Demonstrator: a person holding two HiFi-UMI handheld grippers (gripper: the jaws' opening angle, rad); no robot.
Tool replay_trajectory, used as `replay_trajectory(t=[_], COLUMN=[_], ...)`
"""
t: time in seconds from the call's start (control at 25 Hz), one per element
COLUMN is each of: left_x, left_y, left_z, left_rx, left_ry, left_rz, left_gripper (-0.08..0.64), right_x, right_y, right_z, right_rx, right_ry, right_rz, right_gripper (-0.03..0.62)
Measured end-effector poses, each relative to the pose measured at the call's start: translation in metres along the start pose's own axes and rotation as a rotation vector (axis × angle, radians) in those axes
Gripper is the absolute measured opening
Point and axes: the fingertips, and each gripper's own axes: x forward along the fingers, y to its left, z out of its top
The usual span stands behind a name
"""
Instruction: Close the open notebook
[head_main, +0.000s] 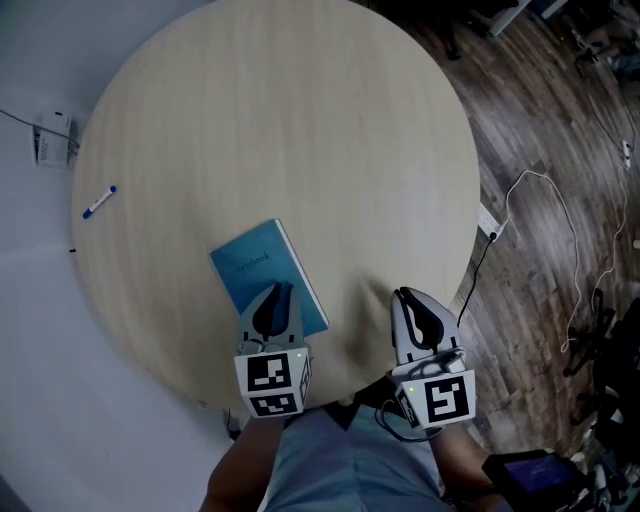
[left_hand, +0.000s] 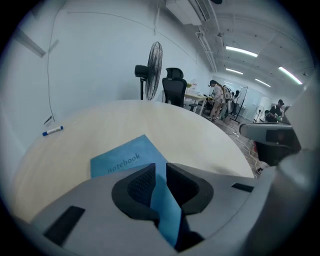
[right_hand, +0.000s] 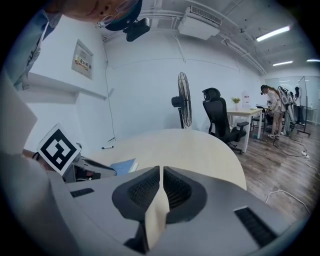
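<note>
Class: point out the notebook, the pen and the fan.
notebook (head_main: 262, 270): head view, middle of its cover.
pen (head_main: 99, 202): head view, mid-barrel.
fan (left_hand: 155, 65): left gripper view, centre of its head.

I see a round, pale desk (head_main: 300, 120) on a dark plank floor (head_main: 540, 120) by a white wall (left_hand: 100, 60), with a fan (right_hand: 184, 100), a black chair (right_hand: 220, 117) and ceiling strip lights (left_hand: 240, 50) beyond.
</note>
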Motion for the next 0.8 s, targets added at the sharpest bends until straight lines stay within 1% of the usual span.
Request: replay_trajectory(t=[0.12, 0.24, 0.32, 0.44, 0.52, 0.56, 0.64, 0.72, 0.8], left_x=[-0.044, -0.098, -0.138, -0.187, -0.219, -0.238, -0.277, -0.312, -0.338], left_y=[0.004, 0.008, 0.015, 0.024, 0.023, 0.021, 0.020, 0.026, 0.032], left_z=[0.026, 0.053, 0.071, 0.093, 0.090, 0.084, 0.075, 0.074, 0.072], left_rx=[-0.035, -0.065, -0.082, -0.094, -0.089, -0.089, -0.101, -0.104, -0.096], left_ry=[-0.109, -0.245, -0.347, -0.523, -0.608, -0.640, -0.707, -0.777, -0.821], left_rz=[0.034, 0.088, 0.138, 0.245, 0.298, 0.318, 0.357, 0.400, 0.436], left_gripper=[0.072, 0.072, 0.071, 0.072, 0.071, 0.065, 0.025, 0.020, 0.020], right_x=[-0.011, -0.026, -0.035, -0.040, -0.056, -0.068, -0.090, -0.102, -0.111], right_y=[0.016, 0.040, 0.062, 0.087, 0.104, 0.113, 0.132, 0.156, 0.180], right_z=[0.030, 0.064, 0.089, 0.123, 0.128, 0.127, 0.125, 0.134, 0.144], right_rx=[-0.029, -0.068, -0.107, -0.189, -0.220, -0.231, -0.269, -0.328, -0.375], right_ry=[-0.060, -0.123, -0.168, -0.272, -0.345, -0.364, -0.368, -0.391, -0.429], right_rz=[0.039, 0.099, 0.151, 0.235, 0.276, 0.289, 0.310, 0.340, 0.373], right_gripper=[0.052, 0.052, 0.052, 0.052, 0.052, 0.052, 0.052, 0.052, 0.052])
